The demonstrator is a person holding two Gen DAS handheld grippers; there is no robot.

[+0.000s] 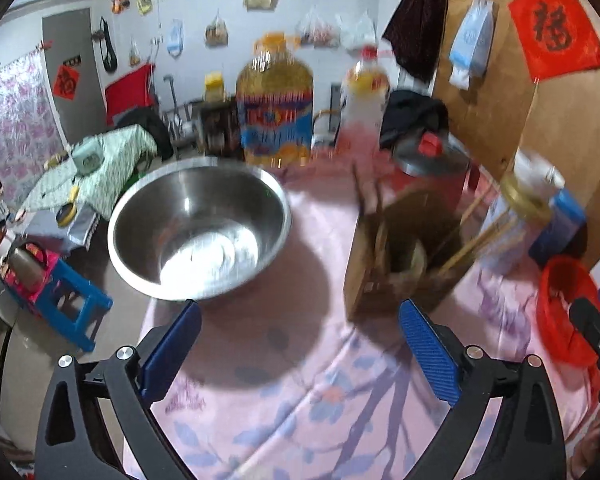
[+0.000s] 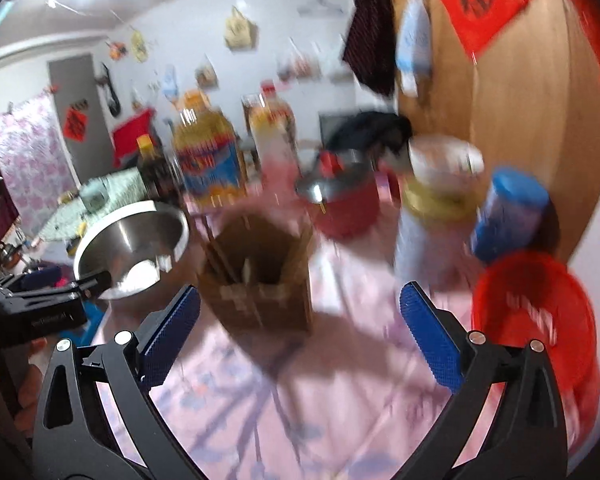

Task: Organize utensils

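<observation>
Left wrist view, far left: round stainless-steel mixing bowl (image 1: 200, 232) on the pink floral tablecloth (image 1: 300, 400). Inside appears empty; glare and blur hide the bottom.

Left gripper (image 1: 300, 354): blue-padded fingers spread wide, nothing between them, over bare cloth between the bowl and the holder.

Centre: brown rectangular wooden utensil holder (image 2: 260, 276) stands upright on the cloth, just beside the bowl. Several wooden chopsticks (image 1: 472, 240) stand in it, leaning out over the rim to the right. Darker sticks stand at its left side; other contents too blurred to identify.

Right gripper (image 2: 300, 346): blue-padded fingers also spread wide and empty, aimed at the holder, not touching it.

Behind: large yellow cooking-oil jug (image 1: 275, 108), red pot with a steel lid (image 2: 342, 200).

Right: glass jar with a gold lid (image 2: 428, 224), blue-capped container (image 2: 512, 212), round red plastic basket (image 2: 536, 312) at the table's right edge.

Progress, judged: utensils already sit in the holder, and no loose utensils show on the cloth. With both grippers empty, the sorting looks largely or wholly done. Whether anything remains in the bowl or basket cannot be told.
</observation>
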